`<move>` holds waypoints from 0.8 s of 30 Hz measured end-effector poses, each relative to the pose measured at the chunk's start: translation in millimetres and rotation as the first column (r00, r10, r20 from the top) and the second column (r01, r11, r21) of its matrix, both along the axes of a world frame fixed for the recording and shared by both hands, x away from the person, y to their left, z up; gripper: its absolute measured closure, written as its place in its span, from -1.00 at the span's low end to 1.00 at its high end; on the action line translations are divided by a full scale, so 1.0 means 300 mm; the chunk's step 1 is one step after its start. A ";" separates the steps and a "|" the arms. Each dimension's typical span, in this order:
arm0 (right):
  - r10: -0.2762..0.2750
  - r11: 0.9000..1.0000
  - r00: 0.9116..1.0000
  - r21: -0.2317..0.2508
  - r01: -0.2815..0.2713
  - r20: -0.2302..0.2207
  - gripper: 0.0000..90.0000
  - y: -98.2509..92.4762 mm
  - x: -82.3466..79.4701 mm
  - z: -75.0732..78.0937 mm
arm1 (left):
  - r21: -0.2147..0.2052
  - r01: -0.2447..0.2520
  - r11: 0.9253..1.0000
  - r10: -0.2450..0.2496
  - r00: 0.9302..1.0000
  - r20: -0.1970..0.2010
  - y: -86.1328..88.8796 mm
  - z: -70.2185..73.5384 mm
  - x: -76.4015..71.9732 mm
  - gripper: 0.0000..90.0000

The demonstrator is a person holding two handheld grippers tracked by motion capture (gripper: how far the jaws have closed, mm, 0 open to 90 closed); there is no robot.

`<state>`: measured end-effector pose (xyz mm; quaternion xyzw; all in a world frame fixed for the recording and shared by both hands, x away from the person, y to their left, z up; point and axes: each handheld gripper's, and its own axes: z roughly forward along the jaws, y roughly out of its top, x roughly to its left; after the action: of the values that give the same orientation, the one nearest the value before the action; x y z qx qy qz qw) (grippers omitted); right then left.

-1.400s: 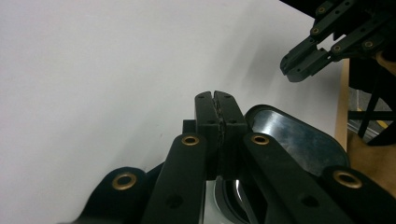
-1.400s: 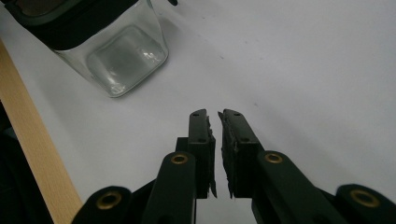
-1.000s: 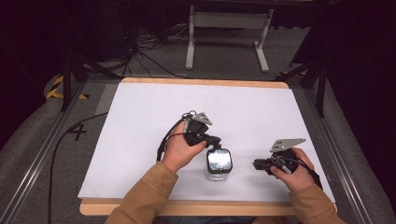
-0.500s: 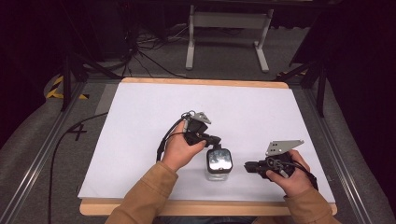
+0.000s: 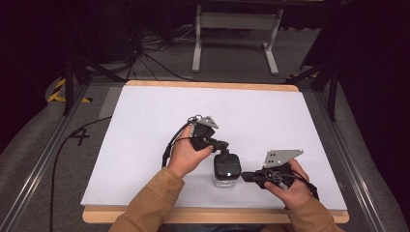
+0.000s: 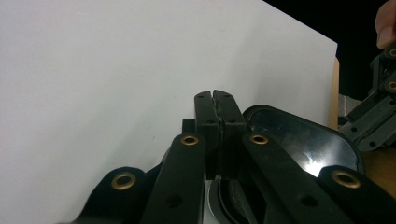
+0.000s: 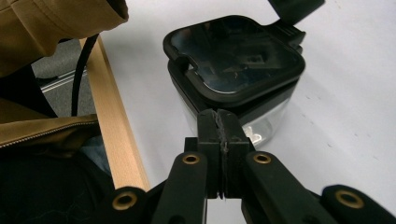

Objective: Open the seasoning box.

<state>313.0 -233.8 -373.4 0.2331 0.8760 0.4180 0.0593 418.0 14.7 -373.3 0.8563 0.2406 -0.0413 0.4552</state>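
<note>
A small clear container with a black lid (image 5: 226, 165) stands on the white table near its front edge. My left gripper (image 5: 223, 145) is shut, its tips down at the lid's far edge. In the left gripper view the jaws (image 6: 214, 100) meet with nothing between them, and the glossy lid (image 6: 299, 140) lies just to their right. My right gripper (image 5: 244, 176) is shut and points at the container's right side. Its jaws have just been closing and now meet with nothing between them (image 7: 217, 116), a little short of the container (image 7: 233, 56).
The white table top (image 5: 145, 145) has a wooden front edge (image 5: 212, 215). A metal stand (image 5: 232, 43) and cables sit on the floor beyond the table. A brown sleeve (image 7: 56, 18) reaches in at the left.
My right gripper has moved left toward the container. The left gripper and the container have stayed where they were.
</note>
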 end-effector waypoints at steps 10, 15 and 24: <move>0.006 1.000 1.000 0.005 -0.006 0.017 1.00 0.010 0.000 -0.002 | -0.003 -0.025 1.000 0.025 0.994 0.106 0.025 0.054 -0.030 0.95; 0.000 1.000 0.999 0.011 -0.001 0.046 1.00 0.012 0.005 0.009 | -0.013 -0.021 1.000 0.023 0.992 0.124 0.074 0.110 -0.058 0.96; -0.030 0.998 0.994 0.061 0.023 0.104 1.00 0.018 0.021 0.032 | -0.047 0.007 0.999 -0.002 0.992 0.124 0.140 0.181 -0.133 0.96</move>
<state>319.2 -228.4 -363.7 0.2241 0.8555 0.4551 0.1038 378.0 56.7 -318.9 0.8468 0.2090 0.0051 0.4891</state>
